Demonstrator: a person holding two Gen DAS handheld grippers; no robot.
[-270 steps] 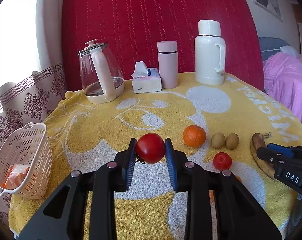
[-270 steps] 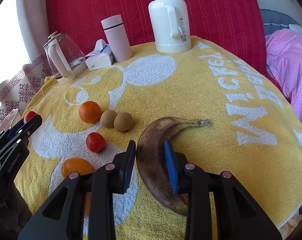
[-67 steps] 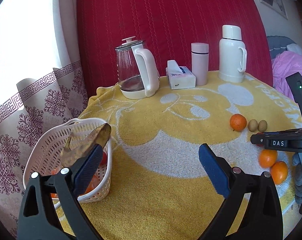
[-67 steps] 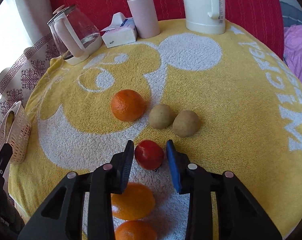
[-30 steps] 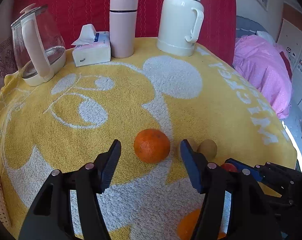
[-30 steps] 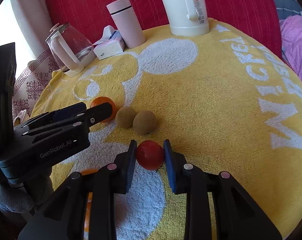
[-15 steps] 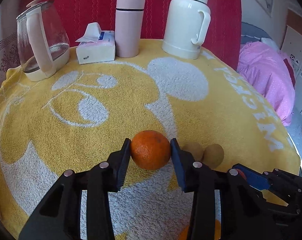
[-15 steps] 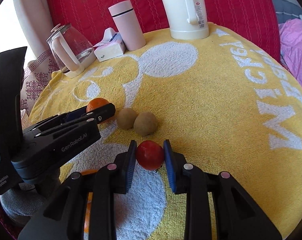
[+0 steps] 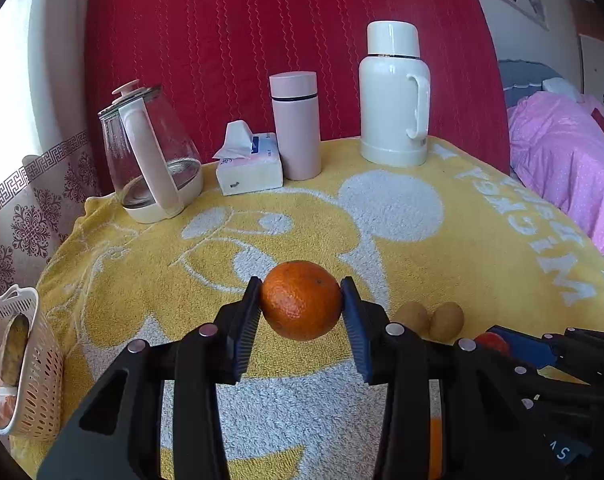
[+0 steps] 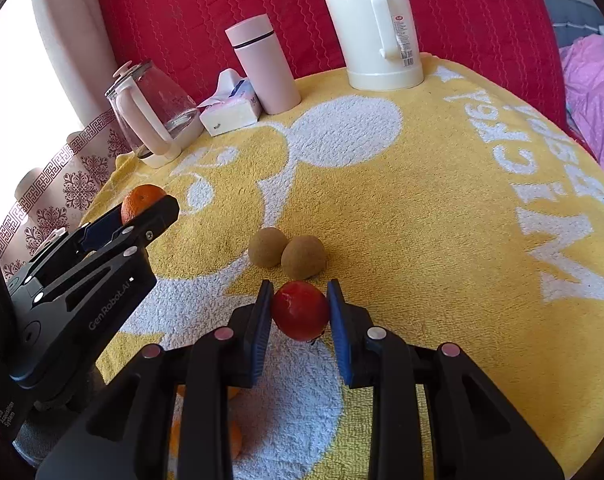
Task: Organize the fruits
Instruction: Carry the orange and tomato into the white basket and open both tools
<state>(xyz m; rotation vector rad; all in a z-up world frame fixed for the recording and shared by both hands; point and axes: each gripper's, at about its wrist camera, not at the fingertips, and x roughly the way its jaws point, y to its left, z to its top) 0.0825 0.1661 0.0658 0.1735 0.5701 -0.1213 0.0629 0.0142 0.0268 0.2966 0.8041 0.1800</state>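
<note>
The left gripper (image 9: 302,312) pinches an orange (image 9: 301,300) above the counter, the right gripper (image 10: 300,312) clamps a tomato (image 10: 300,310), and the basket (image 9: 42,380) sits far left of the orange (nearer the left hand).

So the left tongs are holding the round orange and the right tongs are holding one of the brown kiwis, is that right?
Not quite: the right tongs grip the round red tomato, as the right wrist view shows; both brown kiwis lie on the towel. The left tongs do hold the round orange.

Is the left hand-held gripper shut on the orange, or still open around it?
Shut on it: the left hand-held gripper presses both pads against the orange.
</note>
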